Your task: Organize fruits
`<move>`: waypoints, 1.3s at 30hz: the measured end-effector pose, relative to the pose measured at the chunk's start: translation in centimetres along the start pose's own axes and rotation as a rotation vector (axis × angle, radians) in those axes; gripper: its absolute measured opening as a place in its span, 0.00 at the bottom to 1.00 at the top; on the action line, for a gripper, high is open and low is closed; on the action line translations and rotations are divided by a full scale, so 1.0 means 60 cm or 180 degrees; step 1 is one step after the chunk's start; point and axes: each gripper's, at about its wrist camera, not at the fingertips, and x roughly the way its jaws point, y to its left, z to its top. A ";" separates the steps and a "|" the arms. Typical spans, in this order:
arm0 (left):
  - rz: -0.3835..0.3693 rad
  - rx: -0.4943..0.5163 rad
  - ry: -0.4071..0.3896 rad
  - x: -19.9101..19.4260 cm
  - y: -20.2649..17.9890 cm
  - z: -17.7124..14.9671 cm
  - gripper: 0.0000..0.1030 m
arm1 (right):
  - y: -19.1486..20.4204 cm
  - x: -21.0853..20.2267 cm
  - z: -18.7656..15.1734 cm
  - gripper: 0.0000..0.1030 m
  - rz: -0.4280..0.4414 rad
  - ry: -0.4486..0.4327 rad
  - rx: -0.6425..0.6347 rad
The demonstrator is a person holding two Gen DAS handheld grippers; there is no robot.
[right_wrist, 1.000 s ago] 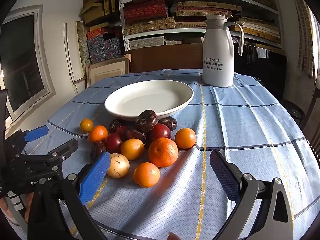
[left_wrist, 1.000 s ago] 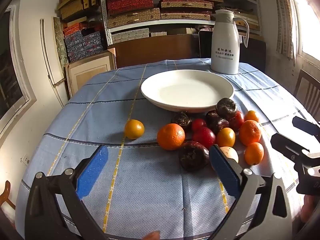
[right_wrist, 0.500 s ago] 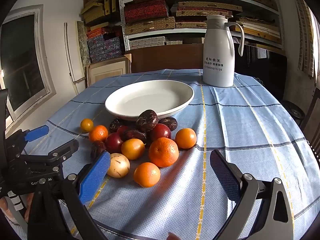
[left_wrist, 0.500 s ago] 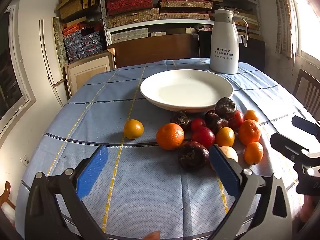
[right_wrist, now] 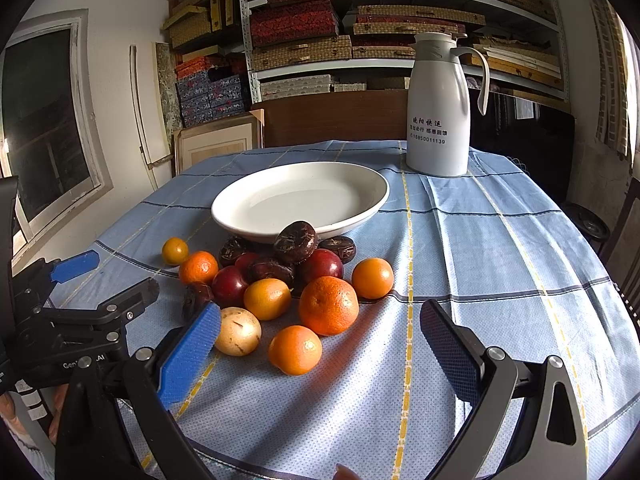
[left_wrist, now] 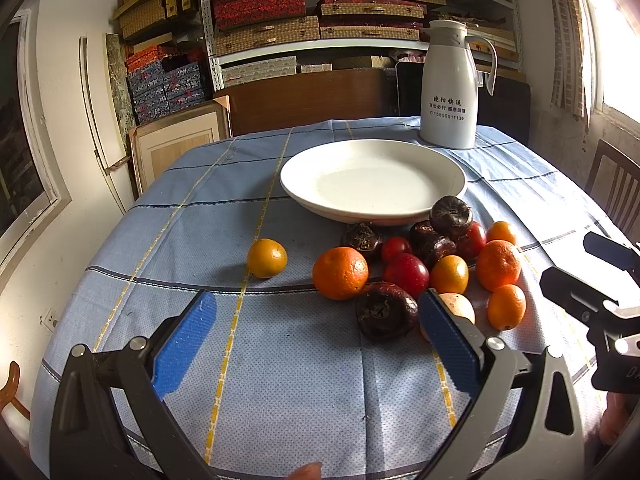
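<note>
A heap of fruit lies on the blue checked tablecloth in front of a white plate (left_wrist: 448, 168) (right_wrist: 372, 184), which is empty. It holds oranges (left_wrist: 340, 273) (right_wrist: 328, 305), red plums (left_wrist: 406, 274) (right_wrist: 230, 285), dark wrinkled fruits (left_wrist: 385, 310) (right_wrist: 295, 241) and a pale yellow fruit (right_wrist: 238, 331). One small orange (left_wrist: 267, 258) (right_wrist: 175, 251) lies apart to the left. My left gripper (left_wrist: 316, 344) is open and empty, just short of the heap's left side. My right gripper (right_wrist: 320, 344) is open and empty, near the front of the heap.
A white thermos jug (left_wrist: 450, 84) (right_wrist: 438, 104) stands behind the plate at the table's far edge. Shelves of boxes fill the back wall. A wooden chair (left_wrist: 616, 188) stands at the right. The other gripper shows at each view's side.
Both grippers have crept very slightly towards the fruit. The fruit and plate have not moved.
</note>
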 end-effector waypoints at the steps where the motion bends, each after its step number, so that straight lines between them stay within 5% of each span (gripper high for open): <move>1: 0.0000 0.0003 0.0001 0.000 -0.001 -0.001 0.96 | -0.002 -0.003 0.000 0.97 -0.0001 -0.0002 -0.0002; 39: -0.0018 0.0016 0.0020 0.003 -0.014 -0.007 0.96 | -0.003 -0.006 0.002 0.97 0.0006 -0.0010 -0.0005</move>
